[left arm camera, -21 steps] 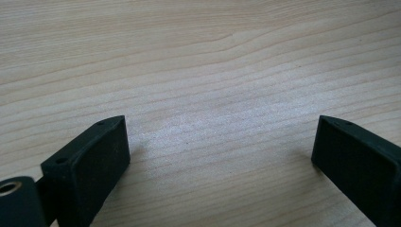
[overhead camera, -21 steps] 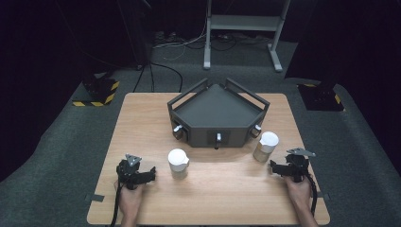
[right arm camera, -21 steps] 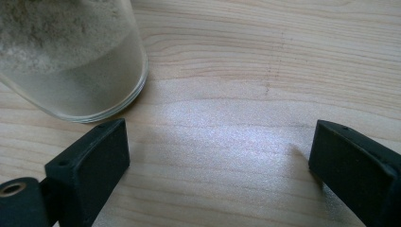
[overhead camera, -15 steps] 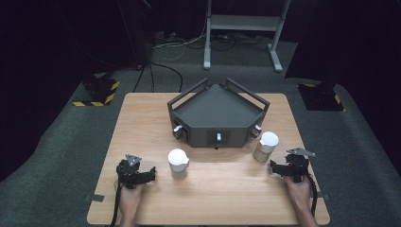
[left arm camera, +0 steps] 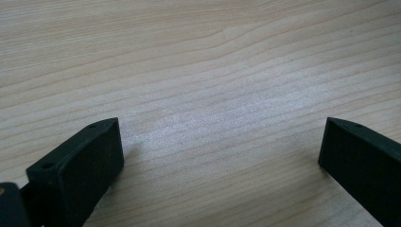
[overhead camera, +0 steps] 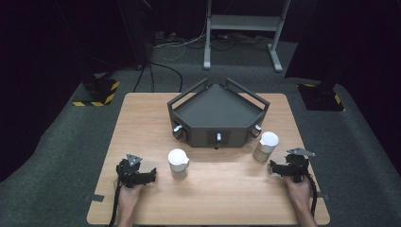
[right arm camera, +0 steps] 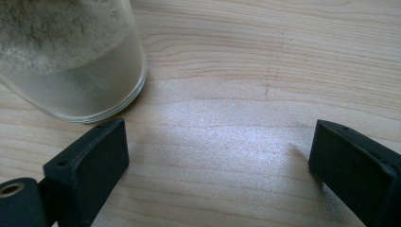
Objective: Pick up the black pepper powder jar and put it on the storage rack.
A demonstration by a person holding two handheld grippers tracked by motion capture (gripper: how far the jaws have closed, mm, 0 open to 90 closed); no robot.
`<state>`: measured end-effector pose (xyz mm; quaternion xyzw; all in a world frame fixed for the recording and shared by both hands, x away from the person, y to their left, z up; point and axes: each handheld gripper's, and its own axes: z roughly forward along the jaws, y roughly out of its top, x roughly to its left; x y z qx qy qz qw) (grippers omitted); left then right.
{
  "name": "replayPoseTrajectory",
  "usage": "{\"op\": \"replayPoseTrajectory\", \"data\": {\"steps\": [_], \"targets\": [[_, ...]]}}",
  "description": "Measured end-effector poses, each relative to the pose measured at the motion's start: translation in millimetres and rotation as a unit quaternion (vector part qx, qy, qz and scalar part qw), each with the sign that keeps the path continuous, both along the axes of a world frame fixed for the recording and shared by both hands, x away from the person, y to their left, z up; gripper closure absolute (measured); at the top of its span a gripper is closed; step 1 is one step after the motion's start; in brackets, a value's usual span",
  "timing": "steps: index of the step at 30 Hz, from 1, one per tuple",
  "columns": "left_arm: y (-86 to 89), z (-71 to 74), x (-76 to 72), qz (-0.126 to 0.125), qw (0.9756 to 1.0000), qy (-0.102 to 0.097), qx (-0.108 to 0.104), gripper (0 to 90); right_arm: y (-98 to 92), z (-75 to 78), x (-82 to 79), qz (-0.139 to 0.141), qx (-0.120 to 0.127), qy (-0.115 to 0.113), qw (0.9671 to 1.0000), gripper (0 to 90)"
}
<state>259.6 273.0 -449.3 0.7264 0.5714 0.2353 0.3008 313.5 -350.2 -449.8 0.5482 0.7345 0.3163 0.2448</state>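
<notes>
Two white-lidded jars of pale powder stand on the wooden table point(overhead camera: 142, 123): one point(overhead camera: 178, 162) left of centre, one point(overhead camera: 265, 146) to the right. Behind them sits a dark five-sided box point(overhead camera: 216, 114) with knobs on its front faces. My left gripper point(overhead camera: 150, 176) rests near the front left, a hand holding it, its jaws wide apart over bare wood point(left arm camera: 217, 118). My right gripper point(overhead camera: 274, 166) lies at the front right, open, just short of the right jar. In the right gripper view that jar's glass base point(right arm camera: 75, 61) stands beyond the left jaw, outside the gap.
The table stands on grey carpet. A metal stand's legs point(overhead camera: 241, 28) and cables lie behind it. Yellow-black striped blocks point(overhead camera: 97, 92) sit on the floor at the far left, another point(overhead camera: 321, 97) at the far right. Bare wood spans the front between the grippers.
</notes>
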Motion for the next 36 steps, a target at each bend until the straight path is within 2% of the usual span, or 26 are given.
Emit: {"op": "replayPoseTrajectory", "data": {"steps": [3, 5, 8, 15, 17, 23, 25, 26, 28, 31, 36], "targets": [[4.6, 2.3, 0.1, -0.009, 0.9999, 0.000, -0.012, 1.1, 0.0, 0.0, 0.0, 0.000, 0.000, 0.000, 1.0000, 4.9], [11.0, 4.5, -7.8, -0.022, 0.9991, -0.020, -0.032, 1.2, 0.0, 0.0, 0.0, 0.000, 0.000, 0.000, 1.0000, 4.9], [17.0, 6.9, -14.1, -0.036, 0.9976, -0.032, -0.049, 1.4, 0.0, 0.0, 0.0, 0.000, 0.000, 0.000, 1.0000, 4.9], [23.3, 10.3, -20.3, -0.070, 0.9950, -0.036, -0.061, 1.9, 0.0, 0.0, 0.0, 0.000, 0.000, 0.000, 1.0000, 4.9], [27.3, 11.3, -23.6, -0.089, 0.9929, -0.036, -0.070, 2.5, 0.0, 0.0, 0.0, 0.000, 0.000, 0.000, 1.0000, 4.9], [25.5, 14.1, -27.6, -0.112, 0.9906, -0.035, -0.069, 3.0, 0.0, 0.0, 0.0, 0.000, 0.000, 0.000, 1.0000, 4.9], [23.5, 14.9, -27.8, -0.124, 0.9892, -0.035, -0.070, 3.0, 0.0, 0.0, 0.0, 0.000, 0.000, 0.000, 1.0000, 4.9], [22.9, 15.8, -25.2, -0.142, 0.9866, -0.029, -0.074, 3.0, 0.0, 0.0, 0.0, 0.000, 0.000, 0.000, 1.0000, 4.9], [20.7, 16.3, -24.4, -0.147, 0.9859, -0.027, -0.074, 3.3, 0.0, 0.0, 0.0, 0.000, 0.000, 0.000, 1.0000, 4.9], [10.3, 17.7, -21.0, -0.170, 0.9831, -0.022, -0.066, 3.7, 0.0, 0.0, 0.0, 0.000, 0.000, 0.000, 1.0000, 4.9], [3.2, 15.5, -17.1, -0.179, 0.9811, -0.022, -0.069, 4.0, 0.0, 0.0, 0.0, 0.000, 0.000, 0.000, 1.0000, 4.9]]}}
